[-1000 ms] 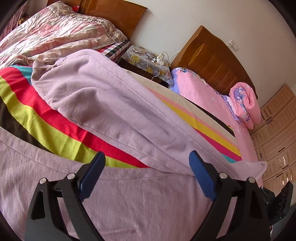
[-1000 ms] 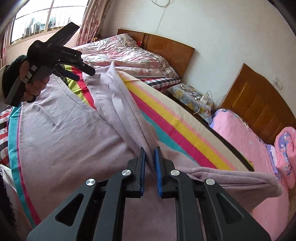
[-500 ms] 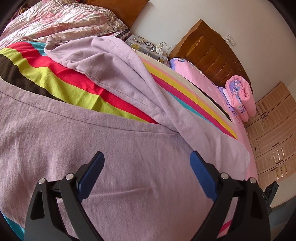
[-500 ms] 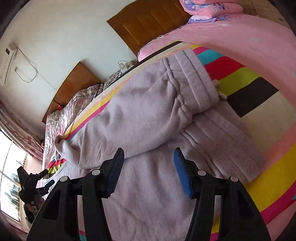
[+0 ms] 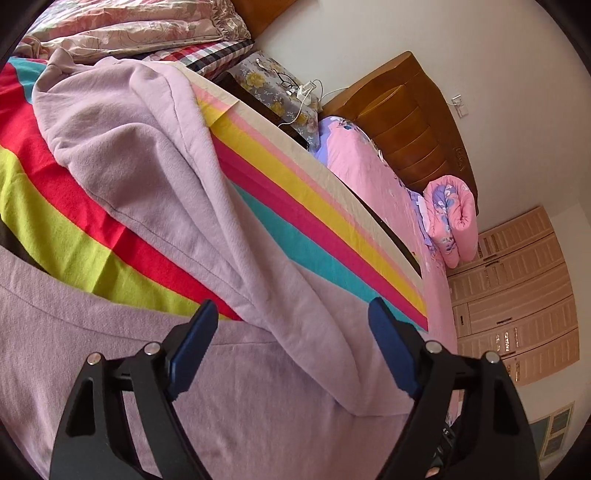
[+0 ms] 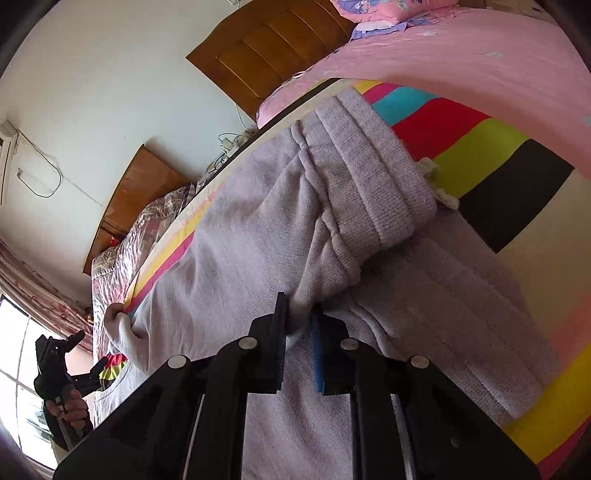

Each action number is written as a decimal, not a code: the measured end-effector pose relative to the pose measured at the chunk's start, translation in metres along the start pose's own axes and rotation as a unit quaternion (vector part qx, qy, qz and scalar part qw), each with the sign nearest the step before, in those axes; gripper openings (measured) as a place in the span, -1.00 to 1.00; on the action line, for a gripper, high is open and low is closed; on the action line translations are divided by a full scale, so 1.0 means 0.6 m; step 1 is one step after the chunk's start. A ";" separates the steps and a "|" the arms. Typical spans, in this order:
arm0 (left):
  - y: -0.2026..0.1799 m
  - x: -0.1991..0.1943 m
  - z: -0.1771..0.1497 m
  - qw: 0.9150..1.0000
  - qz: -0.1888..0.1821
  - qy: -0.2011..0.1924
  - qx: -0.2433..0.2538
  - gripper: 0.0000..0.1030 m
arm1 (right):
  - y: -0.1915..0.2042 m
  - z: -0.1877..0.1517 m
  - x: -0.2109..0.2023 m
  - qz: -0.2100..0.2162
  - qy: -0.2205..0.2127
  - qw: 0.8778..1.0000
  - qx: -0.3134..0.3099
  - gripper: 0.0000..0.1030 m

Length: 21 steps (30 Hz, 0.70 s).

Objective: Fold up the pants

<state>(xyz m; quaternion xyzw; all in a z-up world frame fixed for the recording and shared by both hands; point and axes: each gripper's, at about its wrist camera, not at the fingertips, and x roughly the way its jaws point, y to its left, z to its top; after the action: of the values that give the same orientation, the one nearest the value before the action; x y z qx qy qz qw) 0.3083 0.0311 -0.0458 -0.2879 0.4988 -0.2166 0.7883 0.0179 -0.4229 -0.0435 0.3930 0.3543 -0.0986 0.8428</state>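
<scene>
Striped blanket (image 5: 303, 206) under lilac pants (image 5: 155, 155), one leg folded over.

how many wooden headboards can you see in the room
2. One headboard stands behind the pink bed; the other behind the quilted bed, mostly cut off at the frame's top. More may be hidden.

Striped blanket (image 5: 303, 206), wooden headboard (image 5: 417, 136)
</scene>
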 end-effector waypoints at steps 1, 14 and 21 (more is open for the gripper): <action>-0.005 0.010 0.014 1.000 0.017 0.001 -0.001 0.55 | -0.001 0.000 -0.001 0.003 0.001 1.000 0.001 -0.74; -0.041 0.012 0.090 0.993 0.100 -0.004 0.064 -0.95 | 0.033 0.063 -0.031 0.039 -0.021 0.999 -0.020 -0.76; -0.061 -0.197 -0.029 0.988 0.051 -0.091 0.111 -0.95 | 0.048 0.055 -0.134 0.085 -0.039 0.995 -0.041 -0.77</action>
<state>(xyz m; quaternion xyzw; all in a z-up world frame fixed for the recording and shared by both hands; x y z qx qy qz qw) 0.2418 0.0742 0.0510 -0.1911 0.4118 -0.2035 0.8675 -0.0107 -0.4369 0.0425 0.3824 0.2903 -0.0272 0.8768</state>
